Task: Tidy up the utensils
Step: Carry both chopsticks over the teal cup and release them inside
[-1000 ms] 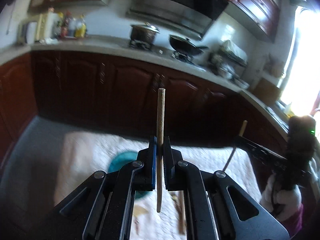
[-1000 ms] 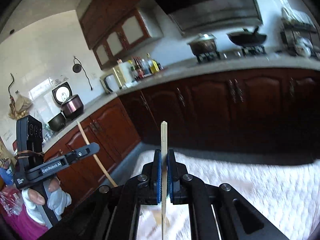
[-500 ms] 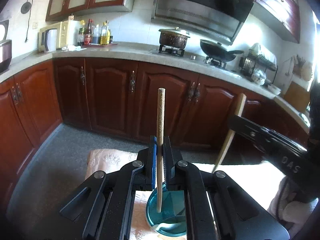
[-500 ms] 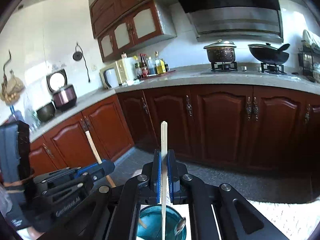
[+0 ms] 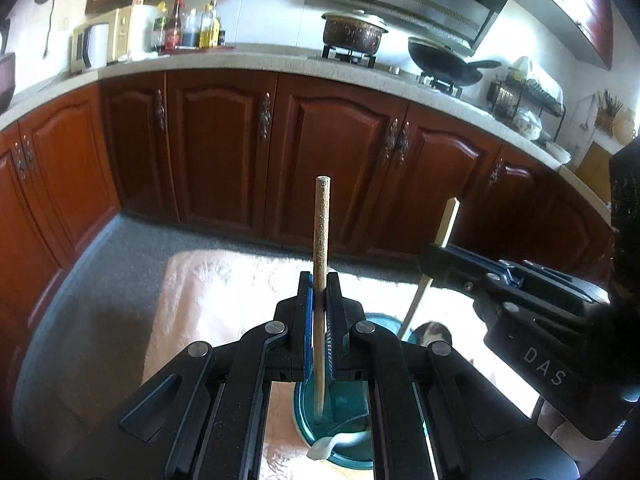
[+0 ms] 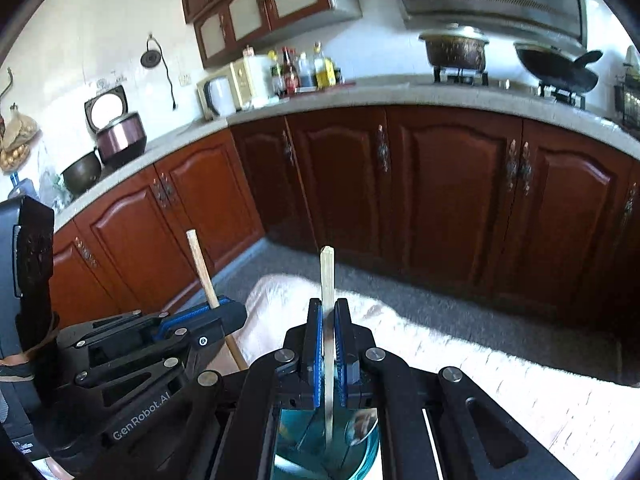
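Observation:
My left gripper [image 5: 319,292] is shut on a brown wooden chopstick [image 5: 321,232] held upright, its lower end inside a teal glass cup [image 5: 340,432]. My right gripper [image 6: 328,320] is shut on a pale chopstick [image 6: 327,276], also upright, its lower end in the same teal cup [image 6: 320,440]. A white spoon [image 5: 332,442] and a metal spoon [image 6: 360,426] stand in the cup. The right gripper shows at the right in the left wrist view [image 5: 434,258]; the left gripper shows at the left in the right wrist view [image 6: 228,316].
The cup stands on a table under a pale pink cloth [image 5: 224,292]. Dark red kitchen cabinets [image 6: 440,200] and a grey floor [image 5: 120,264] lie beyond. The counter carries a pot [image 5: 354,34], a wok [image 5: 444,64] and bottles [image 6: 304,68].
Both grippers have come together over the teal cup and lowered. The chopsticks' lower ends now reach into it.

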Available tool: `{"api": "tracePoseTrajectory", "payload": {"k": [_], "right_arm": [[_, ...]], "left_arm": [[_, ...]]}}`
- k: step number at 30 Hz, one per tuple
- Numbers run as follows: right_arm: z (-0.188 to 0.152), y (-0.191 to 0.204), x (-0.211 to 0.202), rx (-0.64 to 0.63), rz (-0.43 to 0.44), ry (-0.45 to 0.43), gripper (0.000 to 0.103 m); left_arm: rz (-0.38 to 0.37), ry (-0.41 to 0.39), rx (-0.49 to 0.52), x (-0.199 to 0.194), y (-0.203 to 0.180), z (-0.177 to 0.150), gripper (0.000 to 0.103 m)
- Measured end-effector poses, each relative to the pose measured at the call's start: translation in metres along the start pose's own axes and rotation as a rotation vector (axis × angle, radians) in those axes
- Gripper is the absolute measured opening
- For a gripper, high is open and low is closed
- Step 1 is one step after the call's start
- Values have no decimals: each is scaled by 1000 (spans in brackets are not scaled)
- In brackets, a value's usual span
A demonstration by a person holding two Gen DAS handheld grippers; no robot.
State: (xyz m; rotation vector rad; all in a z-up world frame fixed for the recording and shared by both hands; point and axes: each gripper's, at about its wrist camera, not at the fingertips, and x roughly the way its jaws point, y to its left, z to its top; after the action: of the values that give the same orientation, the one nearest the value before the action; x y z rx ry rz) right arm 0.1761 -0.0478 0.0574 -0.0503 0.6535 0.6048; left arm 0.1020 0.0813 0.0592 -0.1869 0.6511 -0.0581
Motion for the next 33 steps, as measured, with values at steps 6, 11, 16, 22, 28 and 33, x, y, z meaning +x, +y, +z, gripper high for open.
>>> {"api": "tracePoseTrajectory", "payload": {"k": [6,11,16,22,28,33], "right_arm": [[-9,-3,4,7,14,46,5],[-9,-8,-4,31,25,48,9],[-11,-11,-19,45,26,31,10],[-16,-12,-42,59,33,6,28],[-32,-26,-76,89,12,-11,28],[-62,-53,-101,122,-60,16,29]], "left_arm": [[11,32,-3,6,-1,-11,4],[23,43,-20,5,-1,-11,6],[19,46,-25,-1,-1,-11,22],[9,21,-14,-19,-7,-10,39],[-14,-11,16,-44,-24,-12,45],[-31,-35,71,-61,-46,-19,47]]}}
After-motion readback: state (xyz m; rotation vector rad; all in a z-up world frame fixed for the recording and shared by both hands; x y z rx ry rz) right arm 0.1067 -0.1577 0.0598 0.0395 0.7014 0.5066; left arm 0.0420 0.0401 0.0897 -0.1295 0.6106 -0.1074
